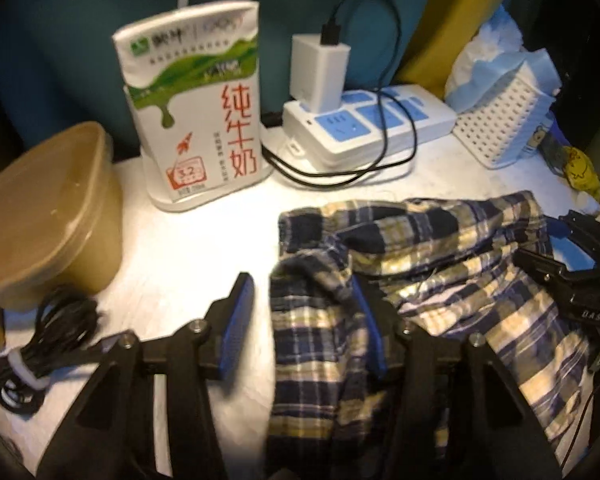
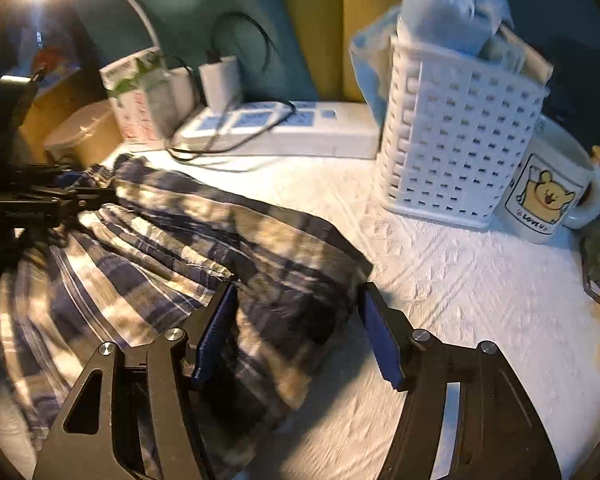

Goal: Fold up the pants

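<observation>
A: Left gripper (image 1: 306, 322) — spread wide, blue pads apart, nothing clenched?

B: Spread wide, yes. Plaid pants (image 1: 384, 292) bunched between the fingers and draped over the right-hand finger (image 1: 370, 332), lying on the white table (image 1: 204, 248). Left-hand finger (image 1: 238, 320) bare, over the tabletop.

A: Left of those fingers?

B: Bundled black cable (image 1: 36, 340) near the left finger, brown lidded container (image 1: 50, 216) just beyond it. Ahead of the fingertips, milk carton (image 1: 198, 104) standing upright; farther right, white power strip (image 1: 372, 124) with a charger (image 1: 320, 72) plugged in, black cord looped in front. Far right, white perforated basket (image 1: 500, 124).

A: Right gripper (image 2: 298, 330)?

B: Likewise parted, gripping nothing. Pants (image 2: 172, 248) spread ahead and left of it, a folded corner lying between the fingers, the left-hand finger (image 2: 216, 332) over the cloth, the right-hand finger (image 2: 380, 336) over bare tabletop (image 2: 460, 300).

A: Beyond those fingertips?

B: Basket (image 2: 456, 140) ahead to the right, bear-printed mug (image 2: 548, 192) touching its right side. Power strip (image 2: 284, 128) farther back, carton (image 2: 140, 100) far left. Left gripper (image 2: 40, 200) seen at the left edge, on the pants.
</observation>
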